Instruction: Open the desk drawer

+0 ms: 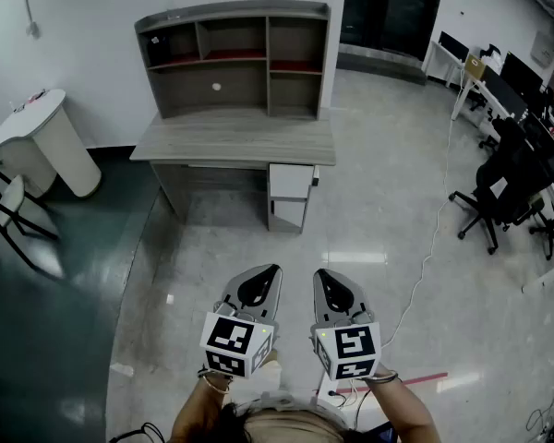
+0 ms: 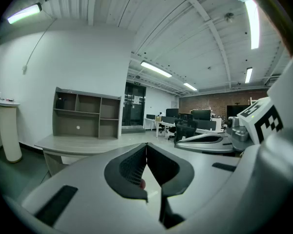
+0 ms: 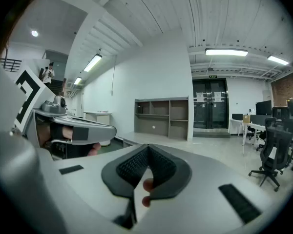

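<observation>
Your left gripper (image 1: 270, 271) and right gripper (image 1: 322, 275) are held side by side low in the head view. Each has its jaws pressed together on nothing, and both point across the glossy floor (image 1: 222, 247) toward the grey desk (image 1: 231, 141). The white-fronted drawer (image 1: 291, 181) sits closed under the desk's right end, well apart from both grippers. A shelf hutch (image 1: 233, 58) tops the desk against the wall.

Matt grey wood-grain desk (image 1: 231, 138), glossy pale polished floor (image 1: 369, 238), smooth grey plastic left gripper (image 1: 258, 287) with ribbed black pads.
</observation>
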